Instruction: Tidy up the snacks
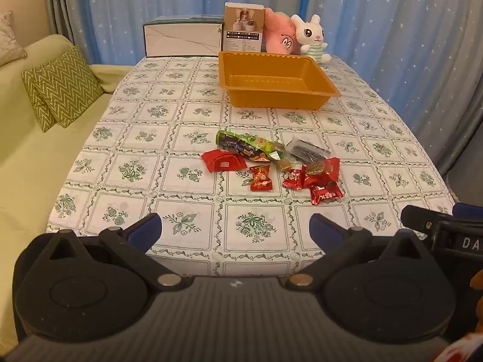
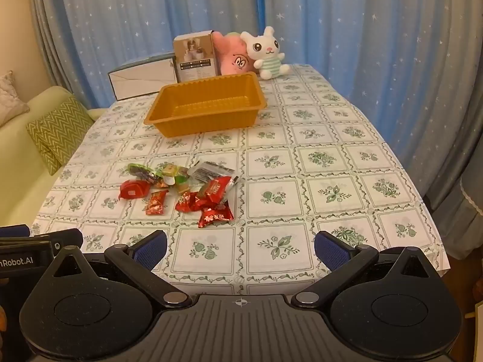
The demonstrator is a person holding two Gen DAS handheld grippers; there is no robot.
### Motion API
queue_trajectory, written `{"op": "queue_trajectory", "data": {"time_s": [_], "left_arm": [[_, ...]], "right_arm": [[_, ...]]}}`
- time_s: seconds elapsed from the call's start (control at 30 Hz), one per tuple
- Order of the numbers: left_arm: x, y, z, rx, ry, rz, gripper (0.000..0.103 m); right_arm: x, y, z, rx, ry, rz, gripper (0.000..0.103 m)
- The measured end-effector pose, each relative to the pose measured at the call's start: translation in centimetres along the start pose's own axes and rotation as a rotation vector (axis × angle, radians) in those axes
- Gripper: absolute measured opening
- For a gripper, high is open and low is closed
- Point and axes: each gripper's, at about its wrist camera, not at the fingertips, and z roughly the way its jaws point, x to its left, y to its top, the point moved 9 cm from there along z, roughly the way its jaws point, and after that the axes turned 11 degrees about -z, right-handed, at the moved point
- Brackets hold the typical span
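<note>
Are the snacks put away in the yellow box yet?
Not yet. The orange tray is empty, so nothing is done. Nothing is in hand: the left hand-held gripper and right hand-held gripper are both open. All the snacks lie in a pile on the tablecloth, waiting to go in.

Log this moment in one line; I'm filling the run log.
left gripper: open, empty | right gripper: open, empty | snacks: piled on table | orange tray: empty

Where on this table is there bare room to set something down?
Bare cloth lies between the snack pile and orange tray, left of both, and right of the pile. The tray is empty. Crowded: the back edge with boxes and plush toys.
</note>
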Motion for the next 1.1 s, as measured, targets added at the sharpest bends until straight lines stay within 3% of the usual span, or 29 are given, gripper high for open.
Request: {"op": "queue_trajectory", "data": {"time_s": [1.1], "left_arm": [[-0.6, 0.0, -0.2, -0.018, -0.02, 0.015, 0.103]], "right_arm": [[0.0, -0.1, 0.0, 0.002, -0.005, 0.003, 0.103]]}}
